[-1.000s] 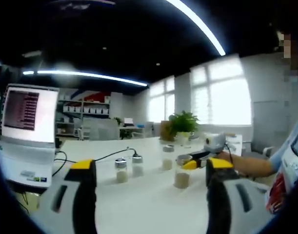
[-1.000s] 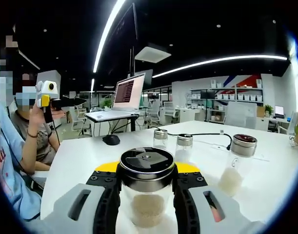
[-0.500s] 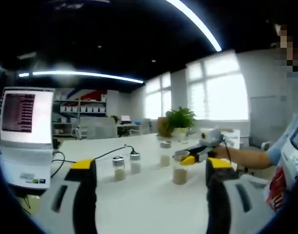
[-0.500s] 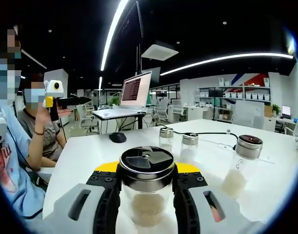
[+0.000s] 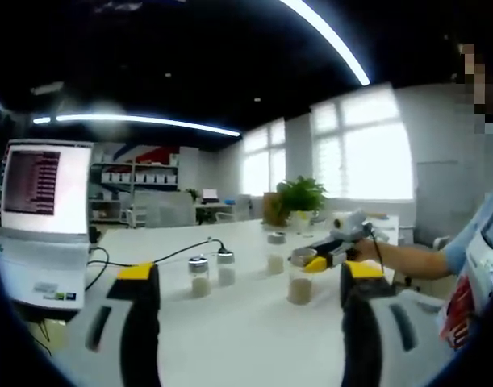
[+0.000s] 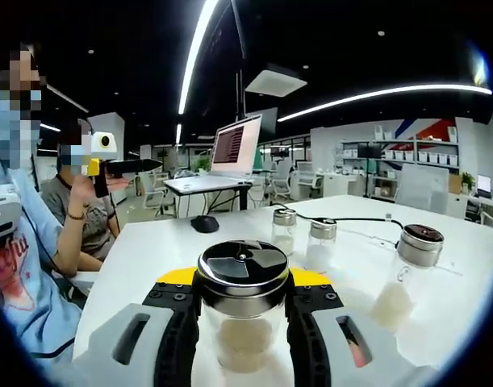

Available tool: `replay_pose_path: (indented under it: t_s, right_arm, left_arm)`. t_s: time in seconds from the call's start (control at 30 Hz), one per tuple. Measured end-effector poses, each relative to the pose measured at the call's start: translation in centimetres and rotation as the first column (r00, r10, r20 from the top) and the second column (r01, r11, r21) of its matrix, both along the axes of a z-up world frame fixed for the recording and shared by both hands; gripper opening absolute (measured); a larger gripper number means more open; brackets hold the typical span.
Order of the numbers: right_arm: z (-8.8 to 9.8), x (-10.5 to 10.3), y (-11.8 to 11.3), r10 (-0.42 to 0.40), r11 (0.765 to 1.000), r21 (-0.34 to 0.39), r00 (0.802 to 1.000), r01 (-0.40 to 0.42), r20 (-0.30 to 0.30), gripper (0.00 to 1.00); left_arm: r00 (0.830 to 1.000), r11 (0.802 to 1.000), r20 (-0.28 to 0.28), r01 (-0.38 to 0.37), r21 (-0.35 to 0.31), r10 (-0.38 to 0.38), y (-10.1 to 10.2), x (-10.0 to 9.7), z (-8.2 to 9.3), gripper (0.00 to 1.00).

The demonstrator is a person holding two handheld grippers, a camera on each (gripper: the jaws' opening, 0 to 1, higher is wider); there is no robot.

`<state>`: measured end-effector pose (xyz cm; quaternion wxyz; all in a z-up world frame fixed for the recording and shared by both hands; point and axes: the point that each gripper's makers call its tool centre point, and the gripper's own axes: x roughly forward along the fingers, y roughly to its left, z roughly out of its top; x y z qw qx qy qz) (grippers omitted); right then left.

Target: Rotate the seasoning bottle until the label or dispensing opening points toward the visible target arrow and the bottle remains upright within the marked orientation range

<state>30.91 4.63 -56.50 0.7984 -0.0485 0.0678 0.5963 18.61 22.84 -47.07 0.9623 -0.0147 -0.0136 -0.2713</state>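
A clear seasoning bottle (image 6: 243, 322) with a silver-and-black lid and pale grains inside stands upright on the white table (image 6: 157, 250). My right gripper (image 6: 243, 278) is shut on it, one jaw on each side just under the lid. In the left gripper view the same bottle (image 5: 300, 280) stands mid-table, with the right gripper (image 5: 323, 256) reaching it from the right. My left gripper (image 5: 248, 274) is open, held well back from the bottle with nothing between its yellow-tipped jaws. A hand holds the left gripper (image 6: 109, 164) raised at the far left of the right gripper view.
Three more shaker bottles stand beyond: two small ones (image 6: 284, 228) (image 6: 321, 243) and a larger one (image 6: 409, 276). A black cable (image 6: 351, 220) runs behind them. A mouse (image 6: 204, 224), a laptop (image 5: 44, 218), a potted plant (image 5: 301, 200) and a seated person (image 6: 77, 218) surround the table.
The right gripper view has swung slightly, so the background has slid right; the bottle stays gripped between the jaws. The left gripper view has hardly changed.
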Motion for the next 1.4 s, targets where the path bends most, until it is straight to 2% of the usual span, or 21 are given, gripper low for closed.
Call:
replay_pose_path:
  t_s: [0.77, 1.27, 1.33, 1.4]
  right_arm:
    - [-0.16, -0.24, 0.05, 0.088, 0.996, 0.004, 0.996, -0.088, -0.007, 0.40]
    - [-0.09, -0.21, 0.03, 0.092, 0.995, 0.028, 0.996, -0.091, -0.015, 0.41]
    - [0.05, -0.04, 0.08, 0.089, 0.993, 0.075, 0.996, -0.087, -0.020, 0.43]
    - [-0.44, 0.20, -0.10, 0.072, 0.995, 0.076, 0.996, -0.068, -0.057, 0.51]
  left_arm:
    - [1.000, 1.000, -0.015, -0.007, 0.010, 0.008, 0.33, 0.15, -0.36, 0.98]
    - [1.000, 1.000, -0.018, -0.007, 0.012, 0.008, 0.29, 0.17, -0.38, 0.98]
    - [1.000, 1.000, -0.019, -0.009, 0.012, 0.010, 0.38, 0.22, -0.37, 0.98]
    - [1.000, 1.000, -0.022, -0.010, 0.012, 0.011, 0.45, 0.27, -0.43, 0.98]
